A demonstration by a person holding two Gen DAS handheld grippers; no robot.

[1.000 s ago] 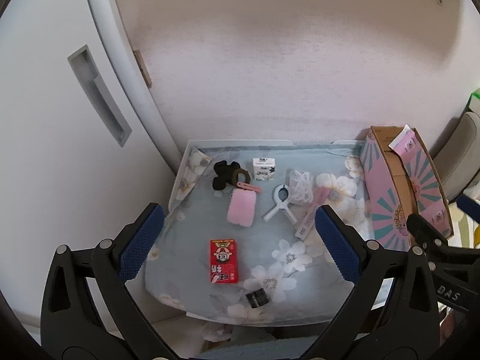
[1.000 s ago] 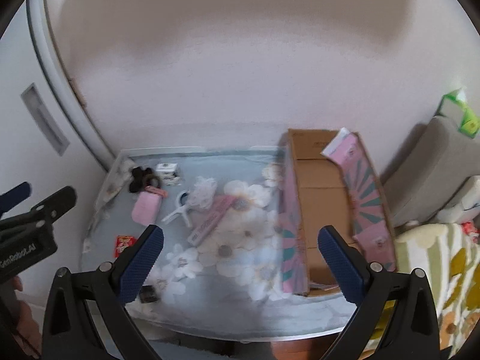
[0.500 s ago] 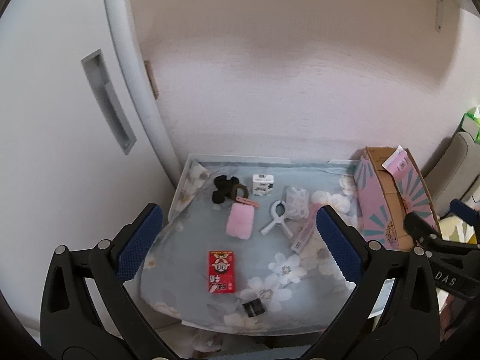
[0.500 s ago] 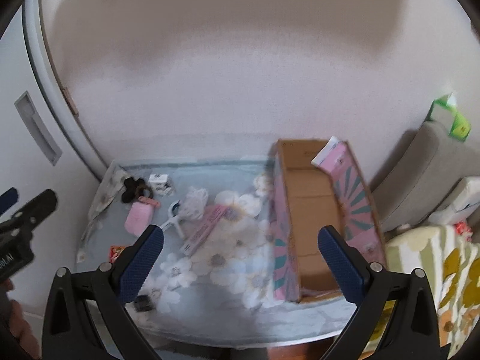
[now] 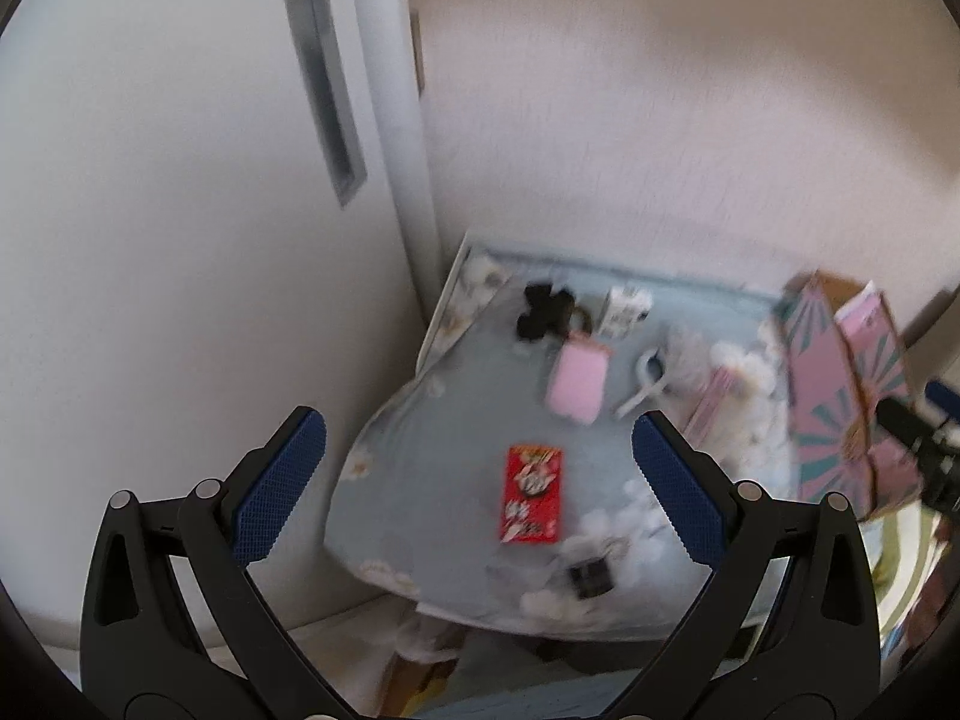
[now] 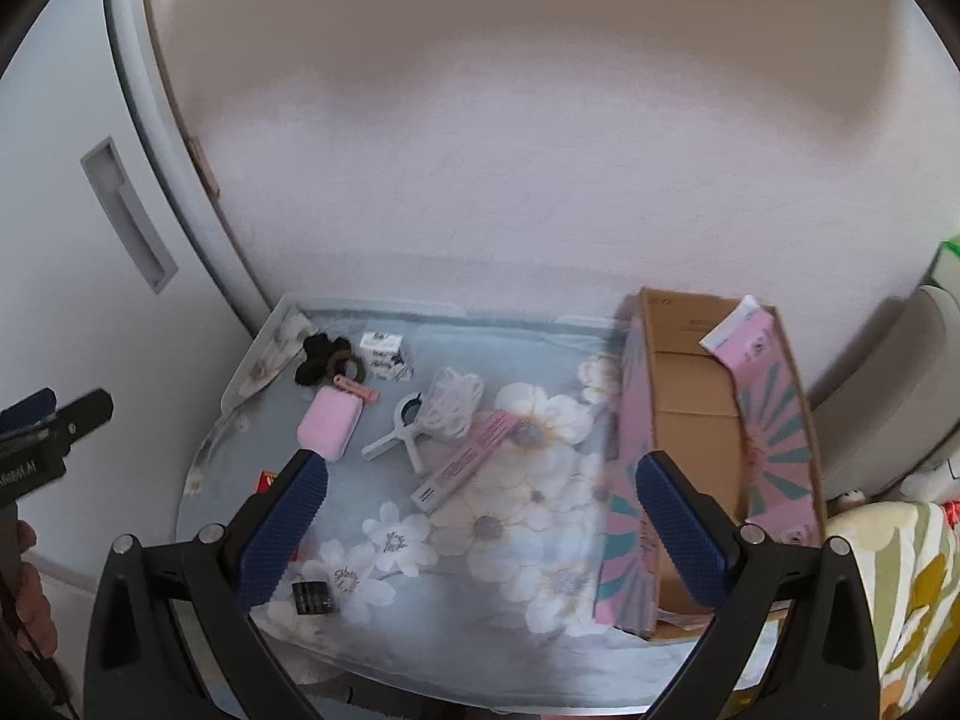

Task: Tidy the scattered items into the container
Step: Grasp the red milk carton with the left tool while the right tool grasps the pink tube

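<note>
Small items lie scattered on a floral blue cloth-covered table (image 6: 510, 594): a red packet (image 5: 533, 494), a pink pouch (image 6: 331, 423), a white clip (image 6: 401, 433), a long pink box (image 6: 468, 459), a white mesh bundle (image 6: 454, 402), a small white carton (image 6: 384, 355), a black hair tie (image 6: 321, 355) and a small black box (image 6: 311, 597). An open pink cardboard box (image 6: 696, 420) stands at the table's right. My left gripper (image 5: 480, 489) is open and empty, above the table's front left. My right gripper (image 6: 480, 531) is open and empty, above the front middle.
A white cabinet door (image 6: 90, 228) with a recessed handle stands left of the table. A white wall (image 6: 510, 150) runs behind it. Grey cushions (image 6: 900, 372) and a patterned fabric (image 6: 900, 600) lie to the right.
The left gripper has swung left and tilted, so the table now sits lower right in its blurred view. The right gripper moved closer to the table. Both stay open.
</note>
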